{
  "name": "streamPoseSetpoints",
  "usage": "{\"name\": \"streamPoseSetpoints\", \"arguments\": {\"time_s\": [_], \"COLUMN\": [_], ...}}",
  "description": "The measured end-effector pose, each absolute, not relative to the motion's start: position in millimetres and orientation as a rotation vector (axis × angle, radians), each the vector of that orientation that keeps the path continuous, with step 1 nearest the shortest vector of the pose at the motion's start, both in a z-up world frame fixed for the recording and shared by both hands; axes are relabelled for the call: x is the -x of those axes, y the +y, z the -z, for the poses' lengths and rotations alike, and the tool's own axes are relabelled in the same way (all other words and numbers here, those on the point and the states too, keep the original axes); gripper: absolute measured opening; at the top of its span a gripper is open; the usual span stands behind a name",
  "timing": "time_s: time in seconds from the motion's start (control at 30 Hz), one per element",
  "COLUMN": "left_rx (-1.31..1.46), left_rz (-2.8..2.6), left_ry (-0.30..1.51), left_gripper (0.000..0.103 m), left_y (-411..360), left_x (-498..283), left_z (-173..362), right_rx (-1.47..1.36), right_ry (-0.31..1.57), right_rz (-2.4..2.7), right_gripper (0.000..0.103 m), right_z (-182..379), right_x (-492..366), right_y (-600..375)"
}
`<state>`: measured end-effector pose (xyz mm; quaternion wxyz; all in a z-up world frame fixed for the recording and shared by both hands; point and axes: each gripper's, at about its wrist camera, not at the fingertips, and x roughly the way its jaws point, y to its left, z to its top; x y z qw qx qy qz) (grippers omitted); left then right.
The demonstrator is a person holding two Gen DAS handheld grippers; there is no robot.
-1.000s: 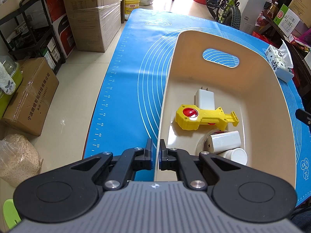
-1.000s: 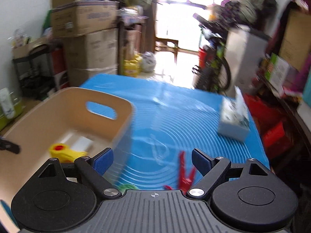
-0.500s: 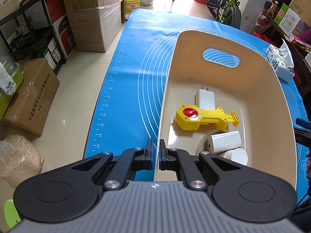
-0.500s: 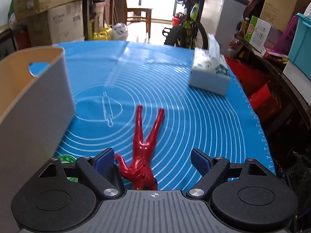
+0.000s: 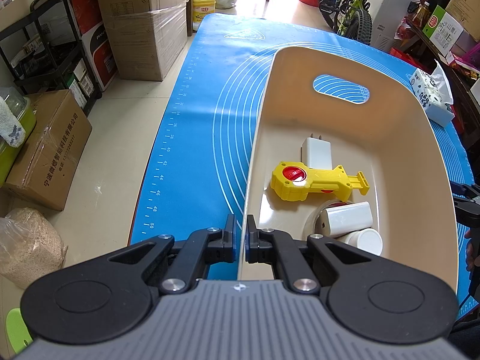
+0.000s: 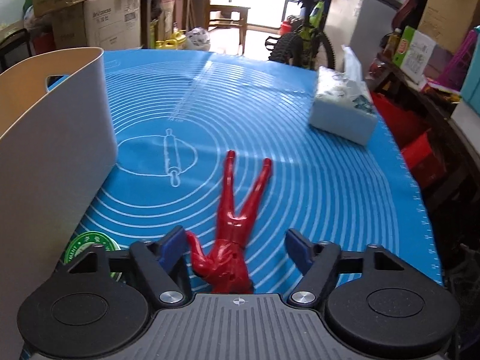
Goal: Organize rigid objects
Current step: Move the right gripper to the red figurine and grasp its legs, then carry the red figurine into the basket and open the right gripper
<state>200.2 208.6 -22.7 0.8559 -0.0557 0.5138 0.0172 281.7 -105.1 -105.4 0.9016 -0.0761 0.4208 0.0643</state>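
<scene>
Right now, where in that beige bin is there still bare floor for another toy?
The bin floor is bare at the far end, between the handle slot and the white charger. The near end is crowded: yellow toy, white adapter, white cap.

Black tongs (image 6: 234, 247) with blue pads (image 6: 295, 247), silver screws, round hubs, ribbed grey housing with crosshair mark.

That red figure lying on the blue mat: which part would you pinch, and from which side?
Probably the torso of the red figure, from above, with one pad on each flank. It lies flat, legs splayed away, so the trunk is the compact part. The right gripper already straddles it, jaws closing.
</scene>
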Motion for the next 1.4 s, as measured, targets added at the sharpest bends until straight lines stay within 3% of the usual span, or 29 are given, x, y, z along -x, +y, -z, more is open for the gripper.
{"name": "streamPoseSetpoints", "arguments": {"time_s": [0.13,0.4,0.57,1.4], "left_rx": [0.117,0.118,0.117,0.116], "left_rz": [-0.036,-0.036,-0.037,-0.037], "left_ry": [1.080,1.080,1.080,1.080], "left_gripper": [0.008,0.008,0.008,0.008], "left_y": [209,209,209,209], "left_x": [-200,-200,-200,-200], "left_z": [23,23,23,23], "right_rx": [0.143,0.066,-0.001,-0.055], "right_ry": [0.876,0.847,0.851,0.672], "right_rz": [-0.140,-0.107,-0.105,-0.125], "right_gripper": [0.063,0.062,0.047,0.047], "right_z": [110,116,114,55], "right_x": [-284,-275,-275,-240], "right_y": [-99,-105,-112,-116]}}
